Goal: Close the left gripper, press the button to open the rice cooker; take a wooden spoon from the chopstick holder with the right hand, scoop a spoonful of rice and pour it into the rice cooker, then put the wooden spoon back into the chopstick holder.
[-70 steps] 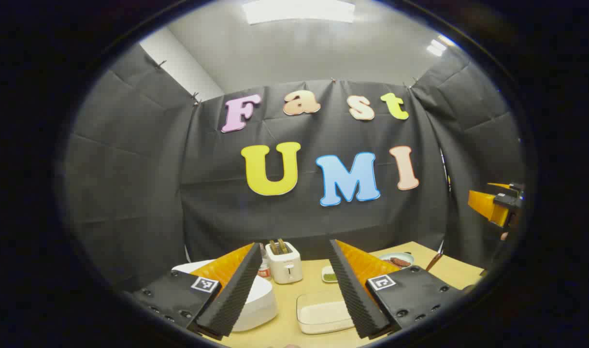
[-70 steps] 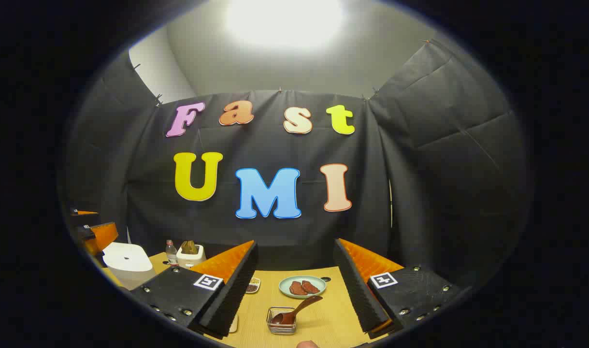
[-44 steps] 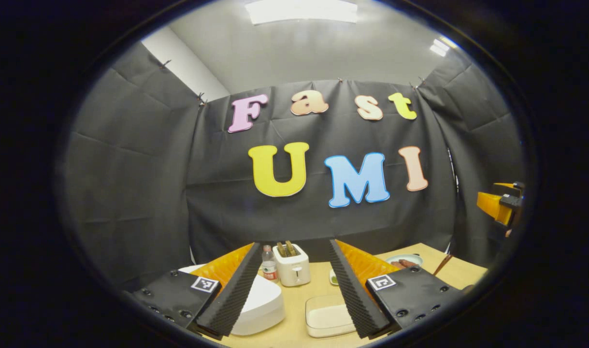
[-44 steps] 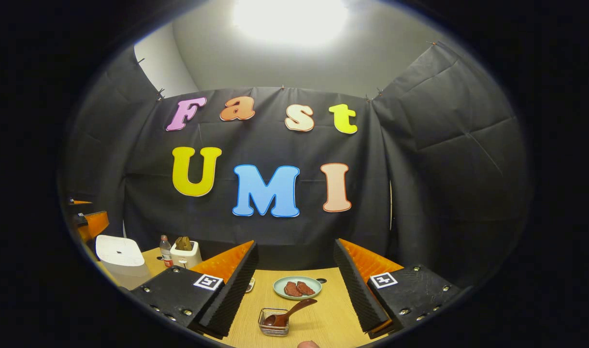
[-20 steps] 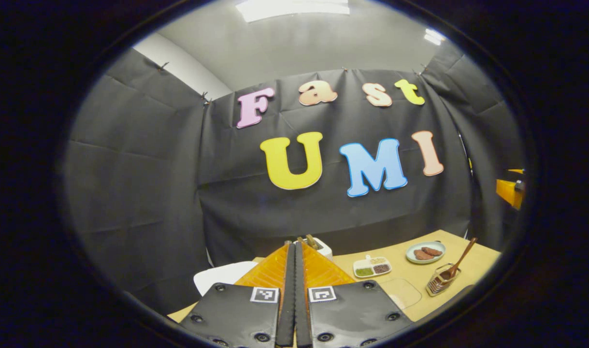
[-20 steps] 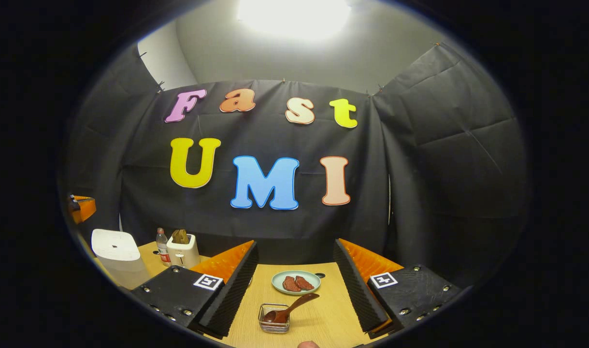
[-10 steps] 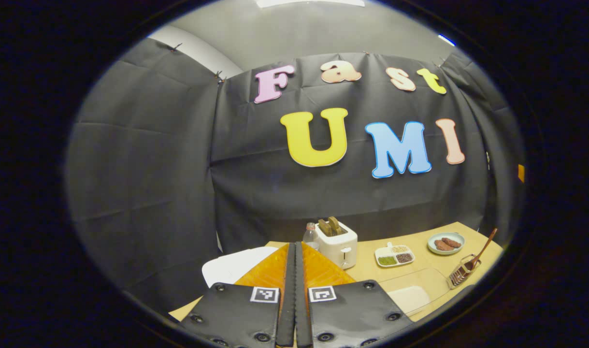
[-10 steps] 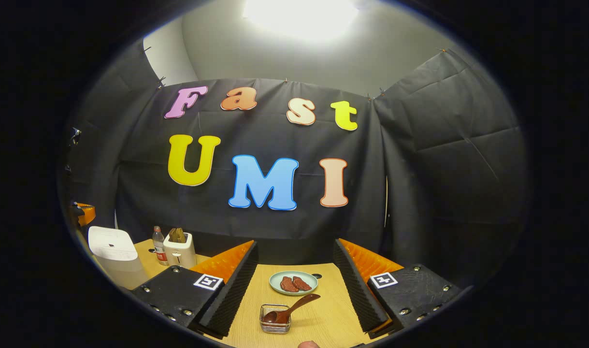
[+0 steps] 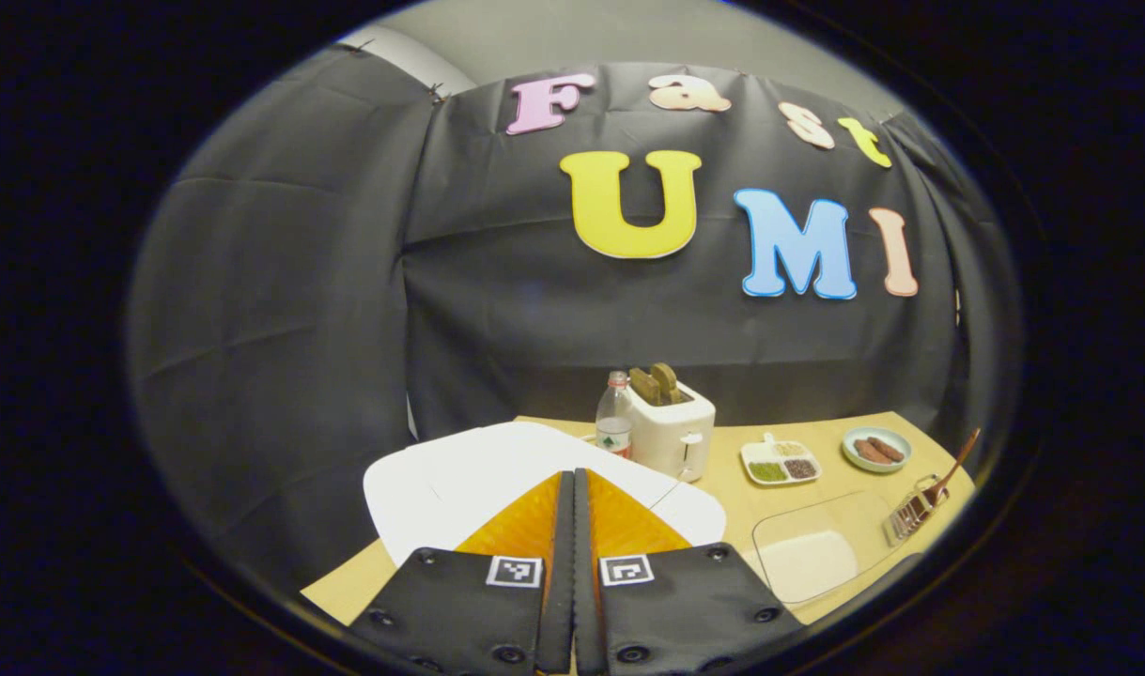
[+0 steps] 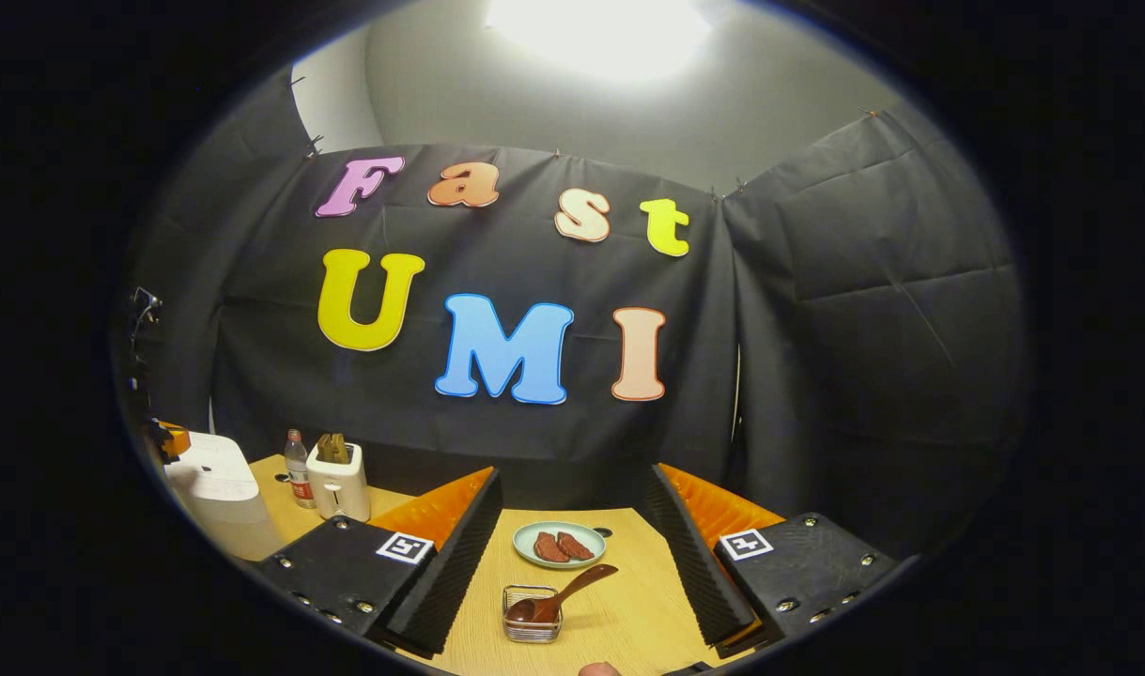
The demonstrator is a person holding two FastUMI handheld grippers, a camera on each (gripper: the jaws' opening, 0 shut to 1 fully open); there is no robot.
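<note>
While the left gripper (image 9: 573, 526) hangs over the white rice cooker (image 9: 459, 474) with fingers pressed together, aim its tip squarely onto the button. Right of the cooker, the right gripper (image 10: 572, 554) waits wide apart above the wooden spoon (image 10: 558, 595) in the chopstick holder (image 10: 533, 622).

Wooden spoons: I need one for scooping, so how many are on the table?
1: the wooden spoon leans in the chopstick holder, near the plate. Others may be hidden behind the right gripper.
</note>
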